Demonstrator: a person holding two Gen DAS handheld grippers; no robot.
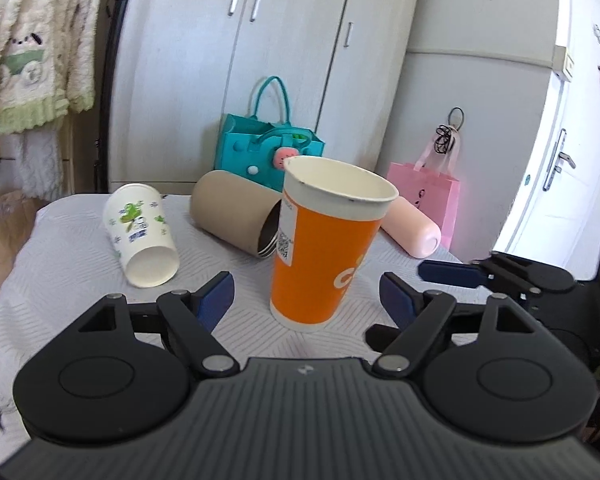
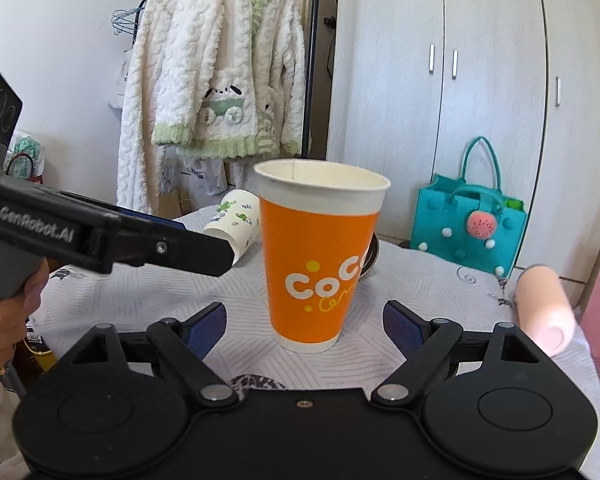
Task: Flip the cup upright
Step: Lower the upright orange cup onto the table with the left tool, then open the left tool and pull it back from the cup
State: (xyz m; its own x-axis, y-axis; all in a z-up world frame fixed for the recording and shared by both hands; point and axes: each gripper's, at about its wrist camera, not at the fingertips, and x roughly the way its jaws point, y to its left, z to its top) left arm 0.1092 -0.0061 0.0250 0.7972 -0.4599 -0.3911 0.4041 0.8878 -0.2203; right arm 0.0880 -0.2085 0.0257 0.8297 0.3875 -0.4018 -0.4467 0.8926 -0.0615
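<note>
An orange cup [image 1: 326, 240] is seen standing upright, mouth up, at the centre of both views on a grey patterned cloth [image 1: 80, 280]. The left gripper [image 1: 308, 300] is spread wide, its blue pads clear of the cup on either side. The right gripper [image 2: 304, 320] is likewise spread, touching nothing. At centre left of the left view a white cup [image 1: 140, 236] and a brown cup [image 1: 236, 212] are seen lying on their sides.

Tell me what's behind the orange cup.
Behind the orange cup lies a brown tumbler on its side, mouth toward the camera, and a pink bottle. The cup hides part of each.
</note>
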